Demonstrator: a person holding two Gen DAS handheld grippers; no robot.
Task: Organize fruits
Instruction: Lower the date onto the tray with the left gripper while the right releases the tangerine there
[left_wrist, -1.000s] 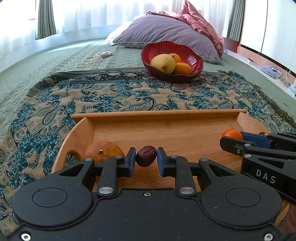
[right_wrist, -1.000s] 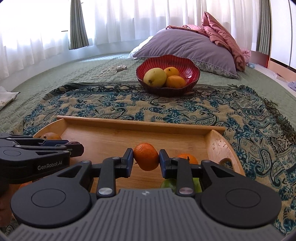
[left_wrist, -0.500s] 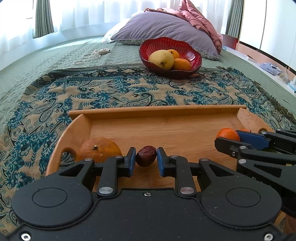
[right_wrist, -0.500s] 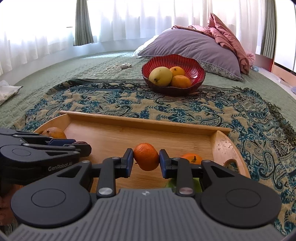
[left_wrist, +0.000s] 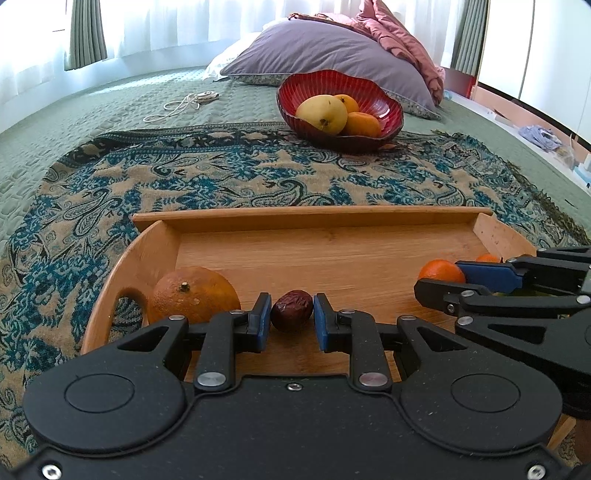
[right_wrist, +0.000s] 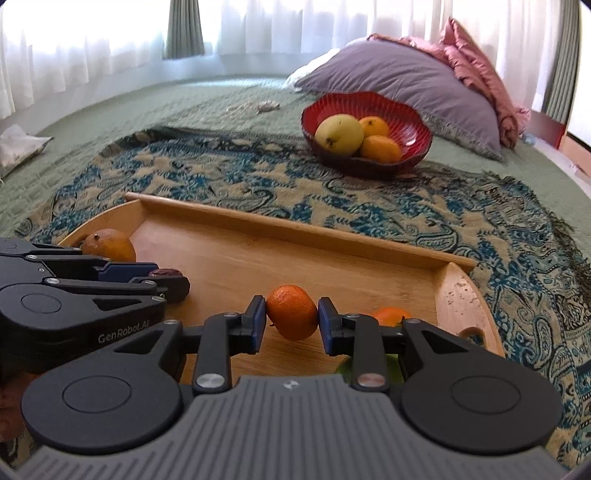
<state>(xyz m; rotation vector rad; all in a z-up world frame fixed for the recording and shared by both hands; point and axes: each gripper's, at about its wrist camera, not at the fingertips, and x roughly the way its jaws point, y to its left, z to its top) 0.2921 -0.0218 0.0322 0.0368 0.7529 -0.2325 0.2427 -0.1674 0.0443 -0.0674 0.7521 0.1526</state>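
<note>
My left gripper (left_wrist: 291, 319) is shut on a dark red date (left_wrist: 291, 309) above the near left part of a wooden tray (left_wrist: 314, 218). A large orange (left_wrist: 194, 293) lies in the tray just to its left. My right gripper (right_wrist: 291, 321) is shut on a small mandarin (right_wrist: 291, 311) over the tray's right part (right_wrist: 458, 295). Another mandarin (right_wrist: 391, 315) and a green fruit (right_wrist: 343, 367) lie behind its right finger. A red bowl (left_wrist: 384, 103) holds a yellow mango (left_wrist: 322, 112) and two oranges beyond the tray.
The tray rests on a paisley cloth (left_wrist: 221, 177) spread on a green quilted bed. A purple pillow (left_wrist: 325, 48) and pink blanket lie behind the bowl (right_wrist: 413, 122). A white cable (left_wrist: 181, 107) lies at the far left. The bed edge runs along the right.
Both grippers have risen and moved forward over the tray with their fruit still held. The bowl appears closer. The right view has turned slightly left.
</note>
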